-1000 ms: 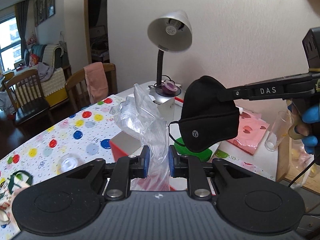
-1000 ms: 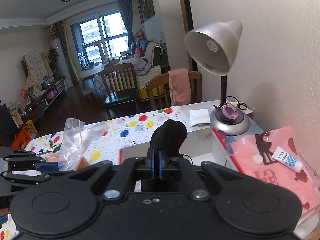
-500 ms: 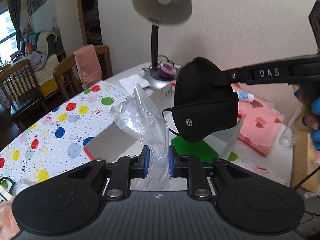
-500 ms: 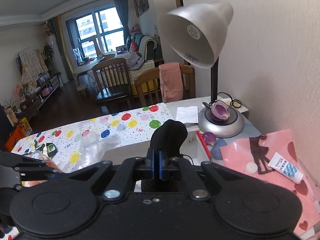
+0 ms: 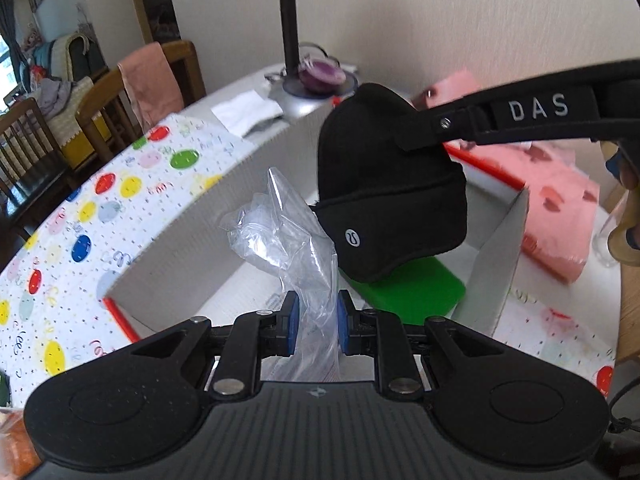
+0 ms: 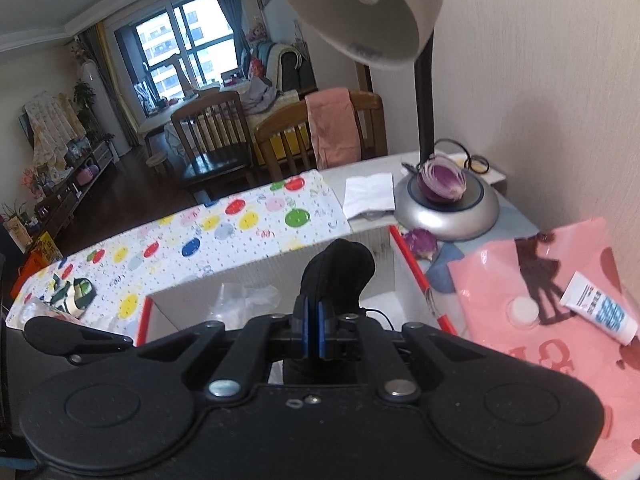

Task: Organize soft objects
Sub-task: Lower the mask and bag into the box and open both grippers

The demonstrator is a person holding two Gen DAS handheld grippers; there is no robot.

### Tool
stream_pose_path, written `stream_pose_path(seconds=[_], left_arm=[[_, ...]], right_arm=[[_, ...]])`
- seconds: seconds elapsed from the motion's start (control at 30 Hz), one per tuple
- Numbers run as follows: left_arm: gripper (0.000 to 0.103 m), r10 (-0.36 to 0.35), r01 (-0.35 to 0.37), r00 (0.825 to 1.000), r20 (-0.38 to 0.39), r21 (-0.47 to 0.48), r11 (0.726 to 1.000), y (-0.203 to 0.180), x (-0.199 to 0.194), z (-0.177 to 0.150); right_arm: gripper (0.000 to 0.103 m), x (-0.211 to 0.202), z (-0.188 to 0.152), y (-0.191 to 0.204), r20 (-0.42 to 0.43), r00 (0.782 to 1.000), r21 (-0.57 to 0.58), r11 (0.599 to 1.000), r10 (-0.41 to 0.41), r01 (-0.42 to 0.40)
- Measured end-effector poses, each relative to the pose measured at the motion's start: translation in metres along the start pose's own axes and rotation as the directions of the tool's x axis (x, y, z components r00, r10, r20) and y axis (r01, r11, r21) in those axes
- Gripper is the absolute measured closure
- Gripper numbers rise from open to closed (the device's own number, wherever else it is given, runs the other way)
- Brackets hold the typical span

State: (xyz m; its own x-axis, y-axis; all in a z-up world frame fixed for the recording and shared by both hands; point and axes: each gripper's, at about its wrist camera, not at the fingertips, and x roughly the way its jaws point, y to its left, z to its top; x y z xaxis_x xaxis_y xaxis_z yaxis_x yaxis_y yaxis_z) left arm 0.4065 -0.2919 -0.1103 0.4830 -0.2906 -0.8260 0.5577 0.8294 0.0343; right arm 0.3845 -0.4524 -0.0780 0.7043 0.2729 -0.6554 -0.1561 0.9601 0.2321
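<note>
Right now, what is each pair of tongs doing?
Left tongs: closed on the crumpled clear plastic bag.
Right tongs: closed on the black fabric face mask.

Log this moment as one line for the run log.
left gripper: shut on plastic bag | right gripper: shut on black mask | both above open box
</note>
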Motion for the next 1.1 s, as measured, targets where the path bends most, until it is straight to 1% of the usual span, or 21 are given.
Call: stream_pose_path(seconds=[0.13,0.3,0.37,0.57,0.6,0.73,0.83,0.87,0.93,0.97,1.0,1.1], left_arm=[[0.084,-0.014,0.014,0.999,-0.044,-0.014,1.000,0.000,0.014,-0.002],[0.084,-0.019,0.017,0.995,-0.094,-0.027,0.999,-0.001,0.027,-0.009],[0.084,-0.035,0.030,0.993,-0.114,-0.041,0.999,0.000,0.031,-0.013],[0.084,-0.048,0.037,0.988,-0.149,-0.081,0.996,0.001,0.039,-0.017],[0.084,-0.053,0.040,0.987,-0.153,-0.085,0.996,0.002,0.040,-0.017],[0.082,-0.049,0.035,0.986,-0.158,-0.091,0.995,0.001,0.041,-0.019],[0.076,-0.052,0.037,0.987,-0.152,-0.100,0.994,0.000,0.038,-0.020],[0.071,-0.058,0.042,0.987,-0.149,-0.107,0.993,0.000,0.037,-0.020],[0.054,-0.082,0.066,0.987,-0.138,-0.122,0.990,0.002,0.035,-0.021],[0.039,-0.097,0.081,0.987,-0.127,-0.127,0.989,0.002,0.033,-0.021],[0.032,-0.105,0.090,0.988,-0.110,-0.132,0.987,0.003,0.029,-0.022],[0.032,-0.103,0.092,0.992,-0.073,-0.143,0.985,0.005,0.019,-0.023]], right_arm=[[0.099,0.014,-0.006,-0.004,-0.034,0.999,0.006,1.000,0.000,0.000],[0.099,0.023,-0.016,-0.003,-0.082,0.997,-0.020,1.000,-0.013,0.012],[0.098,0.026,-0.022,-0.003,-0.107,0.994,-0.028,1.000,-0.016,0.013],[0.090,0.032,-0.038,-0.001,-0.168,0.986,-0.048,0.999,0.004,-0.012],[0.088,0.032,-0.040,0.000,-0.175,0.985,-0.051,0.999,0.005,-0.014],[0.083,0.030,-0.045,0.002,-0.191,0.981,-0.052,0.998,0.012,-0.023],[0.081,0.029,-0.046,0.004,-0.203,0.979,-0.038,0.999,0.027,-0.035],[0.077,0.029,-0.046,0.004,-0.203,0.979,-0.039,0.998,0.030,-0.039],[0.071,0.025,-0.046,0.006,-0.199,0.980,-0.044,0.998,0.031,-0.041],[0.067,0.023,-0.045,0.007,-0.196,0.980,-0.045,0.998,0.034,-0.044],[0.066,0.021,-0.045,0.007,-0.192,0.981,-0.045,0.998,0.037,-0.047],[0.065,0.013,-0.042,0.009,-0.181,0.983,-0.052,0.997,0.044,-0.054]])
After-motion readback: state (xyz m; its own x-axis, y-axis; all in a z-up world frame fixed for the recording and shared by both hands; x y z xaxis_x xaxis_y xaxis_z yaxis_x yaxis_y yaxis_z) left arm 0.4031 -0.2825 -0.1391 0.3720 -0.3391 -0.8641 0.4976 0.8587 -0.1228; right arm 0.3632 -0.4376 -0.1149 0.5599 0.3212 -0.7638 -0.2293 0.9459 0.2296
